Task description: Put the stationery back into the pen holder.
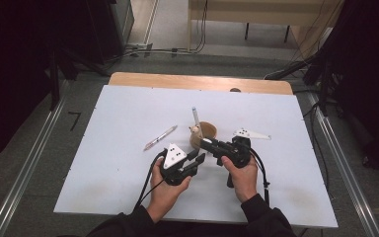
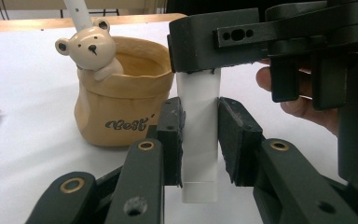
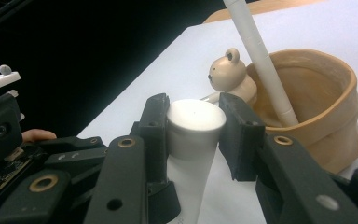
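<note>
Just beside the bear pot [image 2: 121, 93], a white tube [image 2: 199, 140] stands upright, long axis vertical, cap [image 3: 193, 126] on top. The left gripper [image 2: 200, 137] pinches its flat body; the right gripper [image 3: 193, 128] clamps the cap. The tube looks light, soft and squashable, so grip its body gently and turn the stiff cap.

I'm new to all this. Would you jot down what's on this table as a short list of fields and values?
Held item: white tube, standing upright, its cap at the upper end
Left hand-held gripper: pads pressed on the tube body
Right hand-held gripper: jaws on the cap
Pot: tan bear pot, beside the tube
In the pot: white pen, leaning
Loose on the table: another pen, left of the pot
Surface: white table
</note>
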Demonstrator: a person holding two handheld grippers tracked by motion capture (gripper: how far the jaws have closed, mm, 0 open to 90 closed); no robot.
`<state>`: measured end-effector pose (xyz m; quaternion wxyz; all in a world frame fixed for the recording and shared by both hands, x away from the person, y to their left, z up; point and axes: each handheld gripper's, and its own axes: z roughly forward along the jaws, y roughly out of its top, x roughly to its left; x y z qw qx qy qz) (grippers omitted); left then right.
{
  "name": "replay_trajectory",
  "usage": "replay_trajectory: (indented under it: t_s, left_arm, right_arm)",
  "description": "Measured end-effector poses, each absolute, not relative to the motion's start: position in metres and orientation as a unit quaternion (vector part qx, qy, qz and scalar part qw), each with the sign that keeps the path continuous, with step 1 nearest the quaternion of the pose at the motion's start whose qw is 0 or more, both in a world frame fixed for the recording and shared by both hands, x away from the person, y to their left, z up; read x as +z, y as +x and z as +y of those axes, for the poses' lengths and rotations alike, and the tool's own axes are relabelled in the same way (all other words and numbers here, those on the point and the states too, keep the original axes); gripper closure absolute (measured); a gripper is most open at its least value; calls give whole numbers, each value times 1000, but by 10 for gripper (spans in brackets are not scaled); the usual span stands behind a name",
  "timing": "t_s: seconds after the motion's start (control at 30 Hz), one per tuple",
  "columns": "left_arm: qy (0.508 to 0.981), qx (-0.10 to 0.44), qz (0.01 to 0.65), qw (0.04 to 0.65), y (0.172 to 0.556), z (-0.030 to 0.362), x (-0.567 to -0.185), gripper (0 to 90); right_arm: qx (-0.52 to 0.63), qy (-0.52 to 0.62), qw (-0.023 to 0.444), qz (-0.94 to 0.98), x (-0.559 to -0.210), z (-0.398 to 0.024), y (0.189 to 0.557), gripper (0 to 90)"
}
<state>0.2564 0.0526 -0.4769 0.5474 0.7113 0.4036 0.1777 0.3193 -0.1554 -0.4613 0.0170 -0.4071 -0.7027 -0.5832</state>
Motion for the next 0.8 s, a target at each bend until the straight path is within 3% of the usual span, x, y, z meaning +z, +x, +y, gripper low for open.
replay_trajectory:
  t_s: [0.23, 0.63, 0.8]
  left_arm:
    - [709, 160, 406, 554, 258, 54, -476, 704]
    - [720, 130, 409, 545, 258, 57, -473, 476]
    - [722, 125, 413, 541, 257, 61, -471, 426]
  right_arm:
    - [-584, -403, 5, -704, -458, -156, 318, 625]
    - [-590, -404, -7, -700, -450, -161, 321, 625]
    - [-593, -405, -9, -696, -446, -163, 324, 625]
